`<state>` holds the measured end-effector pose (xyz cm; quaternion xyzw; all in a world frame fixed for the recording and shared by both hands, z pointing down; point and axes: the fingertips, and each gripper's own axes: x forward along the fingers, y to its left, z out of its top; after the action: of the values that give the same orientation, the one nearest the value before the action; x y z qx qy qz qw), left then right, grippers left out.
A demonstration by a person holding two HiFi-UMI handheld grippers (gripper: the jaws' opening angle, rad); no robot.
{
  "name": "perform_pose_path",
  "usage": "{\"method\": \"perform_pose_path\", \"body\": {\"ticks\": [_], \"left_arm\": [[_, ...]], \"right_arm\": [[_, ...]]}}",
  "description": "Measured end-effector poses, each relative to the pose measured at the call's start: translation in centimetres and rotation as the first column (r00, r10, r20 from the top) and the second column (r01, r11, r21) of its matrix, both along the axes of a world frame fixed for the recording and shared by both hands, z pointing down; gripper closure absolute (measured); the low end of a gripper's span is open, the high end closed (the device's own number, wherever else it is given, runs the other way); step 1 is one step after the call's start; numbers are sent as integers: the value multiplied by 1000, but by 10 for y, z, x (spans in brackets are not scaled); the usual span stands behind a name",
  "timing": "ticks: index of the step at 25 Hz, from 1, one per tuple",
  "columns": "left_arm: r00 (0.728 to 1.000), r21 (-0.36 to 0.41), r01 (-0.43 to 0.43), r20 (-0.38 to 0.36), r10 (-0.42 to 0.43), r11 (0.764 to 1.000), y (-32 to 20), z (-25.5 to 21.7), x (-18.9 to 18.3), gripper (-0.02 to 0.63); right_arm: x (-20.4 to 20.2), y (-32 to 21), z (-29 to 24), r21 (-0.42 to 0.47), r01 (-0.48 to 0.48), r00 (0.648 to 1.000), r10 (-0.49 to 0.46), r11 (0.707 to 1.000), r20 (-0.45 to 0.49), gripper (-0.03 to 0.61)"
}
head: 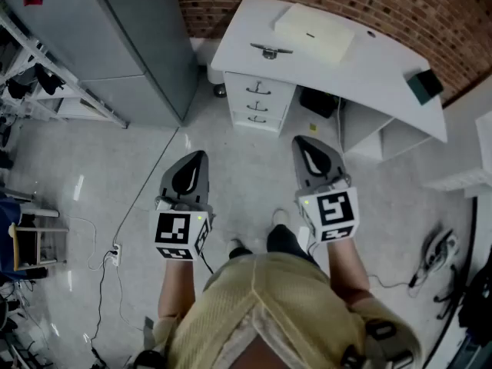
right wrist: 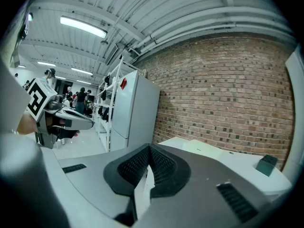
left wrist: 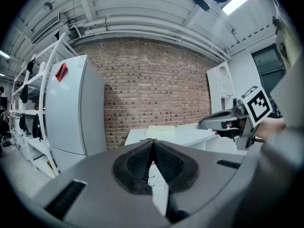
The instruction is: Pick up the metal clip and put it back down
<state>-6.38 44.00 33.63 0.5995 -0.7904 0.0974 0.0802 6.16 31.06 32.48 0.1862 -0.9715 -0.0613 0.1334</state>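
Observation:
The metal clip [head: 270, 50] lies on the white desk [head: 384, 71], near its left front edge, just left of a flat cream box [head: 314, 31]. Both grippers hang over the floor well short of the desk. My left gripper [head: 201, 155] points toward the desk with its jaws shut and nothing between them; its own view shows the ribbed pads [left wrist: 142, 163] pressed together. My right gripper [head: 299, 140] sits closer to the drawers, also shut and empty, its pads [right wrist: 160, 165] meeting. Each gripper shows in the other's view, the right gripper [left wrist: 223, 122] and the left gripper [right wrist: 71, 120].
A drawer unit [head: 260, 102] stands under the desk's left end. A teal object [head: 425, 85] rests at the desk's right. A tall grey fridge [head: 131, 37] and wire shelves [head: 46, 83] stand to the left. Cables and a socket strip [head: 115, 254] lie on the floor.

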Motion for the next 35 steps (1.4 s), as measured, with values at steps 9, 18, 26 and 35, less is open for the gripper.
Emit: {"method": "perform_pose_path", "body": {"ticks": [9, 18, 26, 35], "left_arm": [[999, 5, -3, -52, 4, 1000, -40, 6, 5, 623], [998, -18, 6, -63, -7, 1000, -96, 12, 24, 623], [991, -11, 31, -130, -32, 999, -141, 19, 46, 623], [990, -62, 81, -112, -88, 995, -155, 29, 41, 623]], "right_arm": [[-1, -29, 9, -23, 51, 999, -51, 998, -5, 574], [6, -73, 23, -29, 134, 990, -135, 991, -36, 574], [15, -115, 37, -69, 201, 977, -206, 977, -61, 574], [7, -139, 53, -99, 240, 967, -247, 966, -66, 552]]}}
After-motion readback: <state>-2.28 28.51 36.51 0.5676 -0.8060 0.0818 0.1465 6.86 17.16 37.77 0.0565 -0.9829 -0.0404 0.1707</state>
